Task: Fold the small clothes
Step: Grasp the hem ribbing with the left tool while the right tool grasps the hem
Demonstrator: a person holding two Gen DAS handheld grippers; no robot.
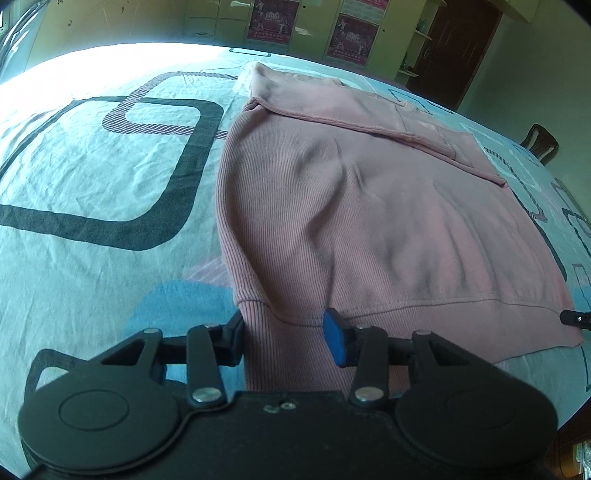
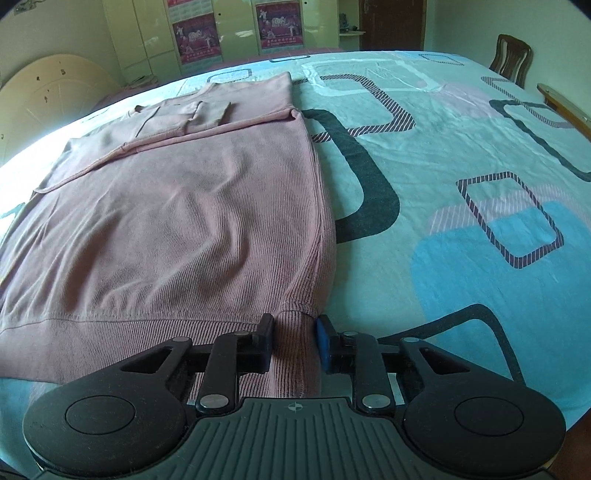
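A wide bed fills both views, its light blue sheet (image 2: 461,155) printed with dark rounded squares and striped outlines; behind it stand pale cupboards hung with pink posters (image 2: 280,25), a dark door (image 1: 460,44) and a wooden chair (image 2: 511,55); a pink knit sweater (image 2: 177,206) lies flat on the sheet, sleeves folded across its chest, its ribbed hem nearest the cameras; the left gripper (image 1: 284,341) pinches a raised fold of the hem at the sweater's left corner; the right gripper (image 2: 293,341) is clamped on the bunched hem at the right corner; nothing lies on the sweater.
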